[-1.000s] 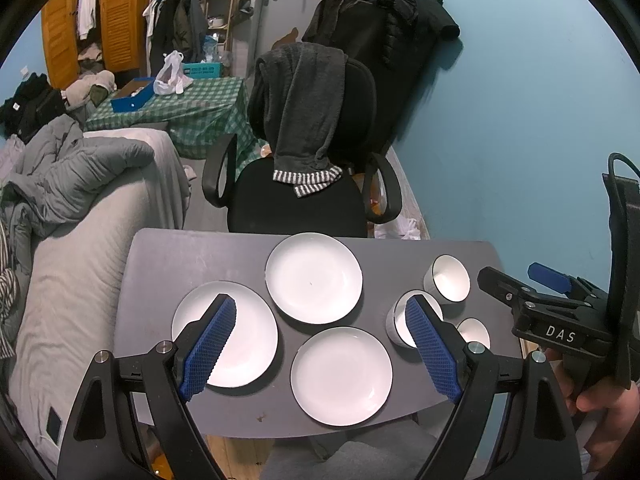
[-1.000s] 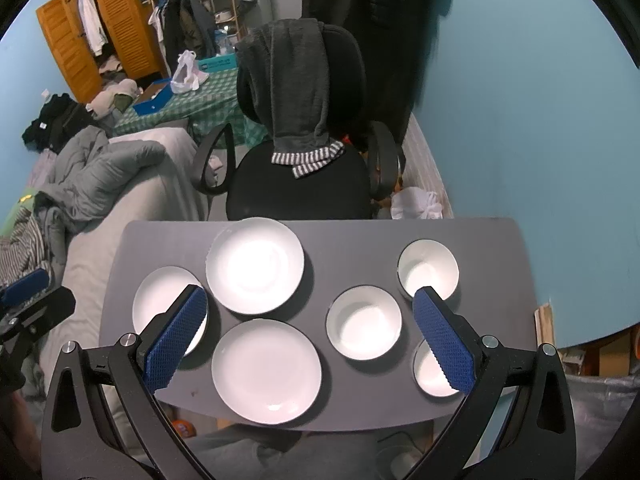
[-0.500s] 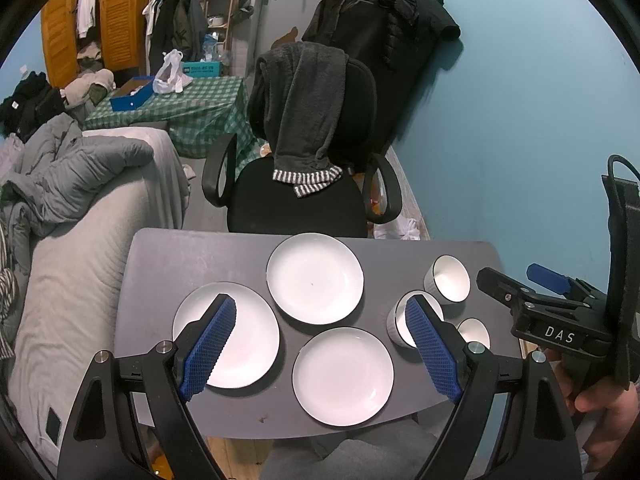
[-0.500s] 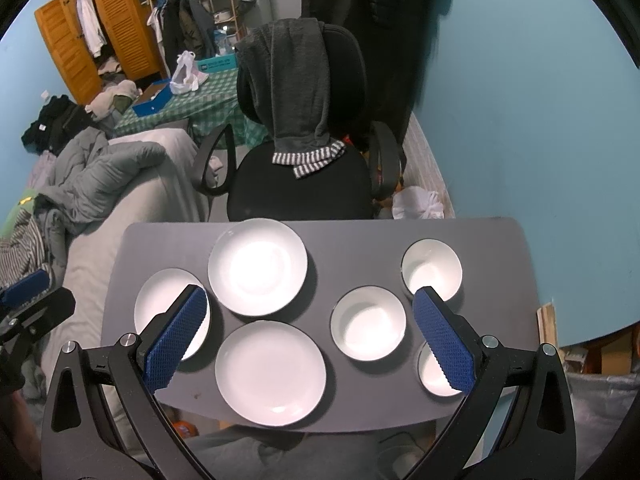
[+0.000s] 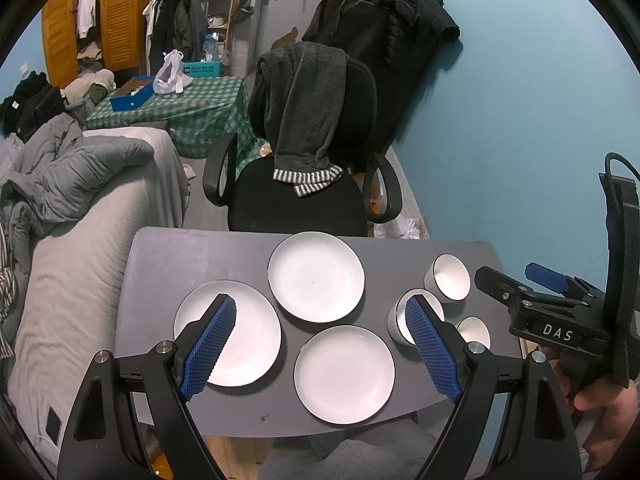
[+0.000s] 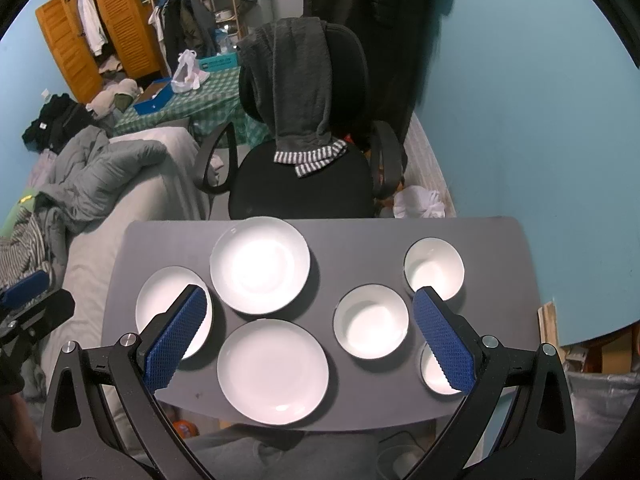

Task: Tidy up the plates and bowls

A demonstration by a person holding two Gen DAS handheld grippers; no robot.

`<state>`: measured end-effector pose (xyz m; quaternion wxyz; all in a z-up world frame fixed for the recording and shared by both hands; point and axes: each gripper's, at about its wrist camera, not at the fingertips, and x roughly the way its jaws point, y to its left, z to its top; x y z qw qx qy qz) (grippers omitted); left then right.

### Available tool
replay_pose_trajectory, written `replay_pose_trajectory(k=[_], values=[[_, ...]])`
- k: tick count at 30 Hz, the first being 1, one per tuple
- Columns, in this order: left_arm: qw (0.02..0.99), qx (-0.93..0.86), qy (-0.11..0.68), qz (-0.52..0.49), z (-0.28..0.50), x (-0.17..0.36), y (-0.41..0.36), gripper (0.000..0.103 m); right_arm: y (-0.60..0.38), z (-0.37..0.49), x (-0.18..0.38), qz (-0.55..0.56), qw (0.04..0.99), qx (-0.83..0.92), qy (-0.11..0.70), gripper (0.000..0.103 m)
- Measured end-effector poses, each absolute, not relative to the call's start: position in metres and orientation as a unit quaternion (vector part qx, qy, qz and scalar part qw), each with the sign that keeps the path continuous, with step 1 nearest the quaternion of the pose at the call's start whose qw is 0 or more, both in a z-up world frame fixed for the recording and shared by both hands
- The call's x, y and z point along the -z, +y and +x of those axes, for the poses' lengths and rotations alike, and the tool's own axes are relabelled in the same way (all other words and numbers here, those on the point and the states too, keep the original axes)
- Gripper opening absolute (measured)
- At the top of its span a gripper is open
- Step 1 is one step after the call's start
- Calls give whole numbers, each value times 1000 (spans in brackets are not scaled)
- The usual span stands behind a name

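Three white plates lie on a small dark grey table [image 5: 200, 248]: a far plate [image 5: 316, 276], a left plate [image 5: 248, 332] and a near plate [image 5: 344, 374]. Three white bowls stand to the right: a far bowl [image 6: 434, 268], a middle bowl [image 6: 370, 322] and a near bowl [image 6: 434, 372], partly hidden behind a finger. My left gripper [image 5: 320, 346] is open and empty, held above the table's near half. My right gripper [image 6: 306, 336] is open and empty, also held above the table. The right gripper's body shows in the left wrist view [image 5: 560, 312].
A black office chair [image 5: 304, 184] with a grey garment draped over it stands behind the table. A bed with grey covers [image 5: 80, 208] runs along the left. A blue wall [image 5: 520, 120] is close on the right. A green checked table [image 5: 184, 104] stands farther back.
Both views have shifted very slightly; the plates and bowls sit a touch to the right in the frames. Nothing on the table has moved. Both grippers stay open.
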<state>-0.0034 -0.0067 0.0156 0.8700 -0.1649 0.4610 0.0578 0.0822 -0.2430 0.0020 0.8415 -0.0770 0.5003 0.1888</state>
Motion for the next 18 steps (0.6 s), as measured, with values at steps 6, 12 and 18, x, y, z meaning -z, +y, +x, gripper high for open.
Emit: replay_pose_trajectory(k=[6, 12, 18], values=[[868, -62, 464, -168, -3, -12, -4, 88, -243, 82, -2, -79, 841, -189, 501, 102], [858, -67, 473, -190, -3, 0, 2, 88, -236, 78, 4, -94, 838, -193, 501, 102], [839, -69, 499, -207, -3, 23, 12, 88, -244, 83, 19, -101, 829, -205, 511, 102]])
